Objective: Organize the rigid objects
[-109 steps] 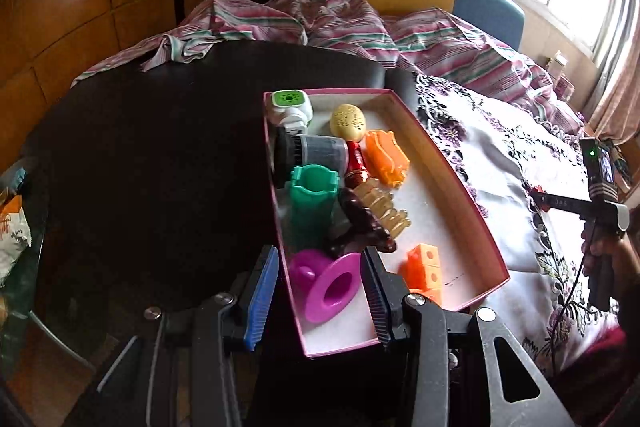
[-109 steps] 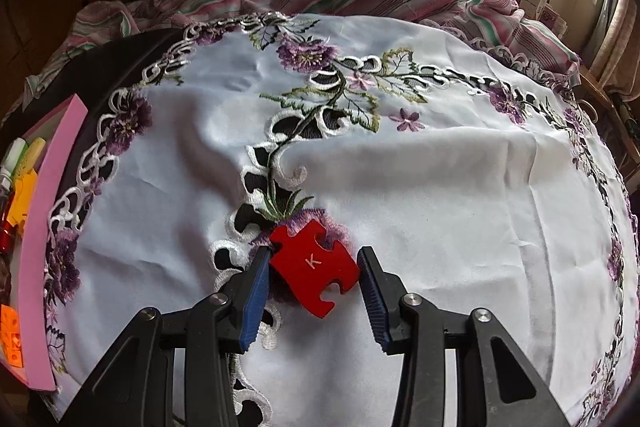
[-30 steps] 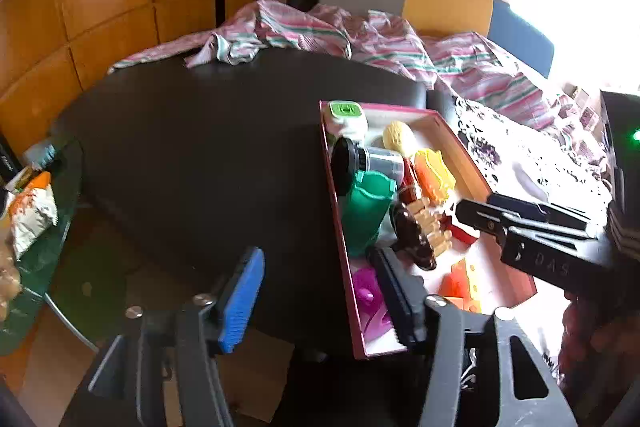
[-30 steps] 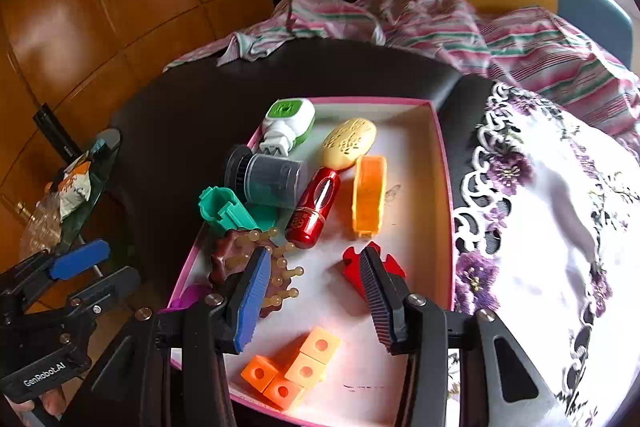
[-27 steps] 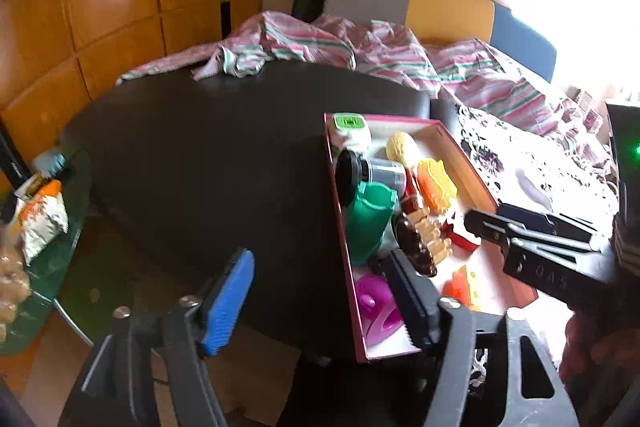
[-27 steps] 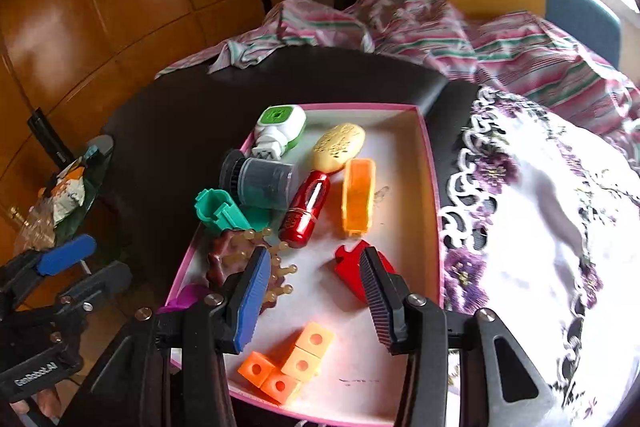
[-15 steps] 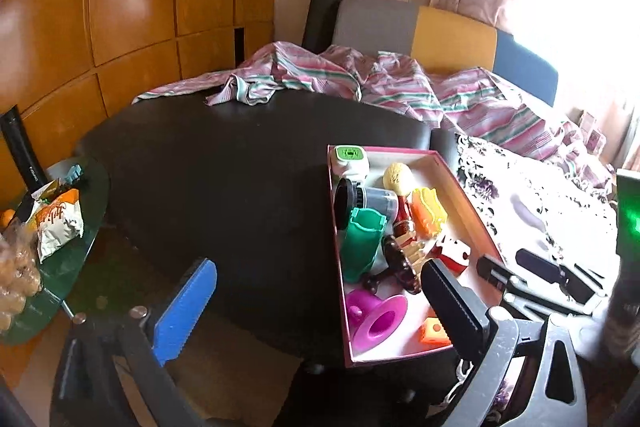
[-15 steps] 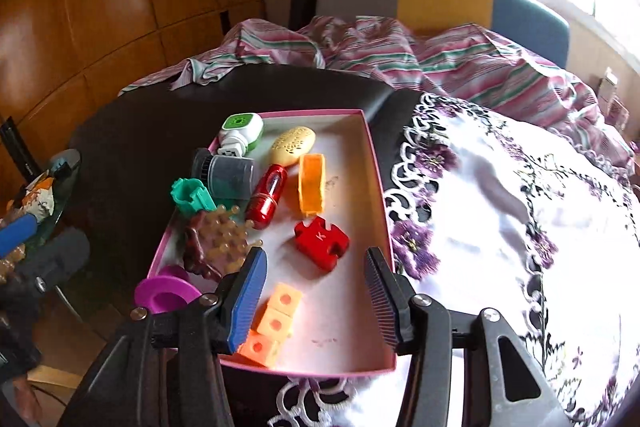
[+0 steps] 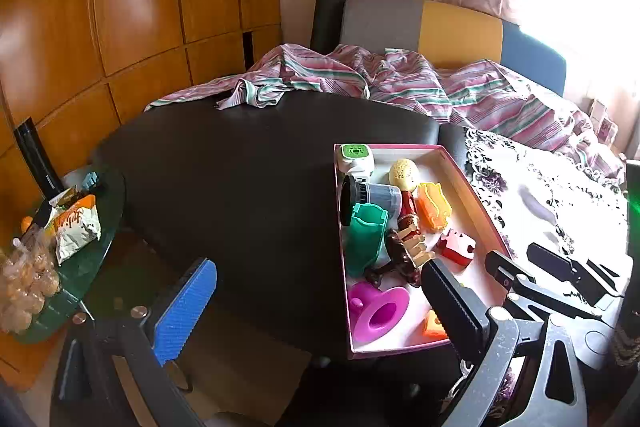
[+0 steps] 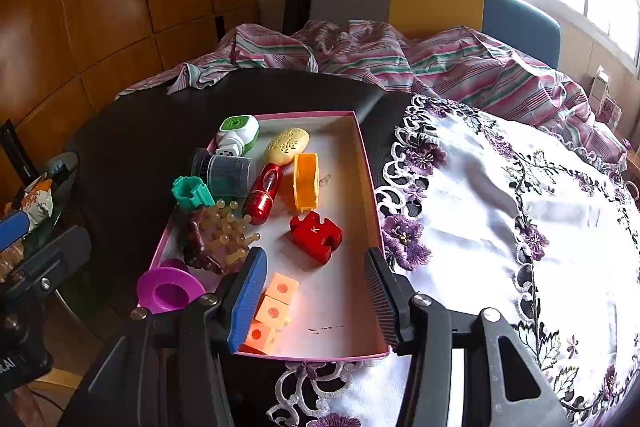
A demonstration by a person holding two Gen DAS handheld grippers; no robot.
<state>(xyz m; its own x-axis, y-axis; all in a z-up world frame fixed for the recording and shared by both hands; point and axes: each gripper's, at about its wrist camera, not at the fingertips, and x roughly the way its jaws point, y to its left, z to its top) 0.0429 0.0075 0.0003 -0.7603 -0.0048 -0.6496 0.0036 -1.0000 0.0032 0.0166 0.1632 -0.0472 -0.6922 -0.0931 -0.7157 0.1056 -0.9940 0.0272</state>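
puzzle piece (image 10: 316, 233): red | tray (image 10: 370, 163): pink rim | cloth (image 10: 520, 227): white, purple flowers

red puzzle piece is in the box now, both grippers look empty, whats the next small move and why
Probably draw both grippers back from the pink box and scan the embroidered cloth for strays. The red puzzle piece lies flat inside the box, the right gripper and left gripper are open and empty, and no loose object shows on the cloth.

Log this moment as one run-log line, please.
phase: after drop | red puzzle piece: in pink tray, free | right gripper: open, empty | left gripper: open wide, empty
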